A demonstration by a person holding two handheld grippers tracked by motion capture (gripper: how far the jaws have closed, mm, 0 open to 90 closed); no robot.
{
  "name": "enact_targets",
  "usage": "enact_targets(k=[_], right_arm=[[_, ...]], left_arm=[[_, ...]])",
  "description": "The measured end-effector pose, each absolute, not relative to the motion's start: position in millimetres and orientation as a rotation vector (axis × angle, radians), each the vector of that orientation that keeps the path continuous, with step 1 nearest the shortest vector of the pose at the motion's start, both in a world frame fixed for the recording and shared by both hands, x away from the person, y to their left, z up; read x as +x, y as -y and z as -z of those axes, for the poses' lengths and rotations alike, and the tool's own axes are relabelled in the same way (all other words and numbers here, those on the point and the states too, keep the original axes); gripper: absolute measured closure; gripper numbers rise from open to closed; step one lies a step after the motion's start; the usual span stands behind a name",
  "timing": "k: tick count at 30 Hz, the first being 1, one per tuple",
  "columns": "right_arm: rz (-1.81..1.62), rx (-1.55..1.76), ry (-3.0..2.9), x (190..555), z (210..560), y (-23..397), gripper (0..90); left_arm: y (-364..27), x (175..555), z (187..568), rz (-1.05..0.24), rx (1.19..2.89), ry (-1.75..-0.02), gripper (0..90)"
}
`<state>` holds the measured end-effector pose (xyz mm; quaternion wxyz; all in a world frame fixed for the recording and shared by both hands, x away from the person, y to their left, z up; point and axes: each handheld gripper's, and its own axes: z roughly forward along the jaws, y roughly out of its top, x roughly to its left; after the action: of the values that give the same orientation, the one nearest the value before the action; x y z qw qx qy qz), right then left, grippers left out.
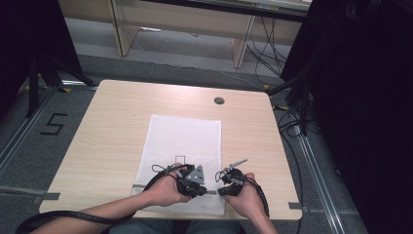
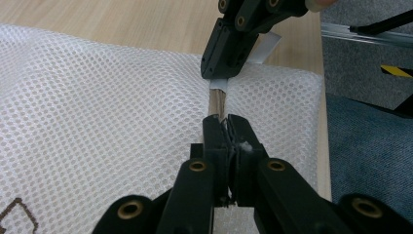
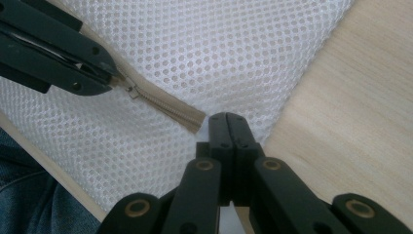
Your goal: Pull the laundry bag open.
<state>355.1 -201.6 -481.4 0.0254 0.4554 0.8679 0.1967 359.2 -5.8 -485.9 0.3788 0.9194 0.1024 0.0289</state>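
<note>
White mesh bag lay flat on the desk, lower centre of the high view, its zipper running along the near edge, just above the bottom of the frame.

Left tool: jaws closed tight on the zipper, apparently at the slider or pull. In the right tool's view a small metal tab shows at the jaw tips, upper left. Exact part pinched could not be resolved.

Right tool: jaws fully together on the end of the zipper tape, lower centre of its own view, just beside the bag's corner. It appeared to serve as the anchor.

Step in hand, as judged: working the zipper along its track.

Notes for doing it well:
- Keep the anchor end pinned and the tape taut between the two tools; slack mesh would likely bunch into the slider.
- Pull in line with the teeth, low and parallel to the desk, not upward.
- Move slowly; if the mesh drags with the slider, re-seat the anchor.
</note>
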Motion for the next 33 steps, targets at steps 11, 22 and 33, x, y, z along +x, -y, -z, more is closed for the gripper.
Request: enact_targets(k=[11,22,33], right_arm=[[-0.592,1.419,-2.678,354.3,480.9,201.0,90.0],[-0.593,1.417,-2.677,354.2,480.9,201.0,90.0],[-0.608,1.405,-2.684,355.0,481.6,201.7,90.0]], left_arm=[[3.4,358.4,485.6,-0.074,2.346,-0.258,87.3],[-1.2,357.1,484.9,-0.070,2.338,-0.284,87.3],[-4.1,355.3,485.9,-0.057,2.319,-0.302,87.3]])
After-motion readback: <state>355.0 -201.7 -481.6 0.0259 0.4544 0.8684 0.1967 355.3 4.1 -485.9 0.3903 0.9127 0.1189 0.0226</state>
